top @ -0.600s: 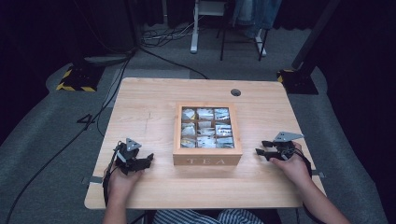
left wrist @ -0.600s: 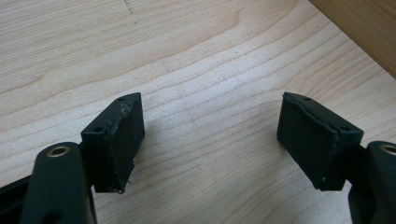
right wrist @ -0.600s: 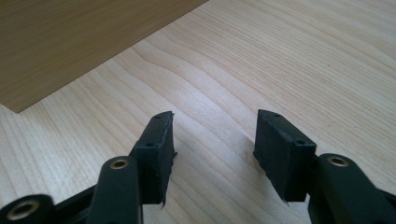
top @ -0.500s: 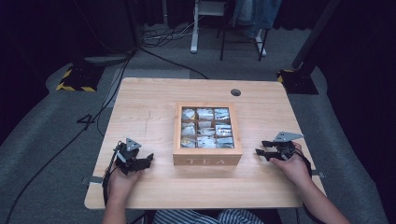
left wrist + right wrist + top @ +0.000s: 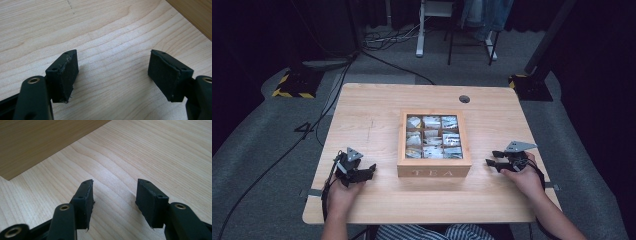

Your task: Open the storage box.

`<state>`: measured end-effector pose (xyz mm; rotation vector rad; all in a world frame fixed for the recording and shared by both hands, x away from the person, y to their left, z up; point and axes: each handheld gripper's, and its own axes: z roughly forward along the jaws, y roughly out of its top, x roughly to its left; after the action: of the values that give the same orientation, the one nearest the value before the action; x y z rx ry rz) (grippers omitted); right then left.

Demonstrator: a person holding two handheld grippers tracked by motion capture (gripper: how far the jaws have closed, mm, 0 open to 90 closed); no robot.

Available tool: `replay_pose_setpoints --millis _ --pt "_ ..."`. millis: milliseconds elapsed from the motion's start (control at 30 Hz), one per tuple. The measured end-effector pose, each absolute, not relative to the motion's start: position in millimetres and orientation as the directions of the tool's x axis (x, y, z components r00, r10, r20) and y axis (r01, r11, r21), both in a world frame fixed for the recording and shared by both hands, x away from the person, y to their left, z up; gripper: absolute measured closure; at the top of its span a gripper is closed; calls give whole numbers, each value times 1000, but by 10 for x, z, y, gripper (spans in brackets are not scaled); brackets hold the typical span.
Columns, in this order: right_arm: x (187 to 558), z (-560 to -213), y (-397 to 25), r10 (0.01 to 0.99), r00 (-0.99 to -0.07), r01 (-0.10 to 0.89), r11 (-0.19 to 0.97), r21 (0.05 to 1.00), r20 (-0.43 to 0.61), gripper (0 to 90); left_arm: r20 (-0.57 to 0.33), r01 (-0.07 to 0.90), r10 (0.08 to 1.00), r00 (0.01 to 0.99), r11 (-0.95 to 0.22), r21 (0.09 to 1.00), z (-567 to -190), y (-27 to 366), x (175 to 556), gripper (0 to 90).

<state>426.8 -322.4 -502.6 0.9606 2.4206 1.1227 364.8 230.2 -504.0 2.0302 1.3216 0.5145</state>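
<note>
Flanking the tea box (image 5: 434,172), both hand-held grippers, left (image 5: 368,170) and right (image 5: 492,163), sat released, empty, on the desk (image 5: 372,120). Step looked like pre-reach. Next probably needs closing in on the box.

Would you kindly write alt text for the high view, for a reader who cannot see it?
A wooden tea box of sachets sits mid-table. The left tongs and right tongs, both open, rest on either side of it, apart from it.

Both grippers are black. The left gripper (image 5: 371,169) and right gripper (image 5: 488,158) each carry a grey three-cornered plate on top, brass-ringed pivots, screw-holed rectangular pads and a trailing black cable.
</note>
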Motion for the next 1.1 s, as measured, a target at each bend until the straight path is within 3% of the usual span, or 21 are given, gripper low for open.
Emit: replay_pose_setpoints --millis 433,633,1100 --pt "4292 -5011 -3258 695 -719 450 462 765 4 541 -23 652 911 412 -277 706 -5040 2308 3655 253" --pt "4255 -4793 -3294 693 -721 419 419 805 15 585 -24 652 911 411 -276 707 -5041 2310 3658 253" --pt "4099 -4463 -3170 615 -788 332 442 833 -12 590 -24 651 911 411 -275 707 -5041 2310 3659 253"
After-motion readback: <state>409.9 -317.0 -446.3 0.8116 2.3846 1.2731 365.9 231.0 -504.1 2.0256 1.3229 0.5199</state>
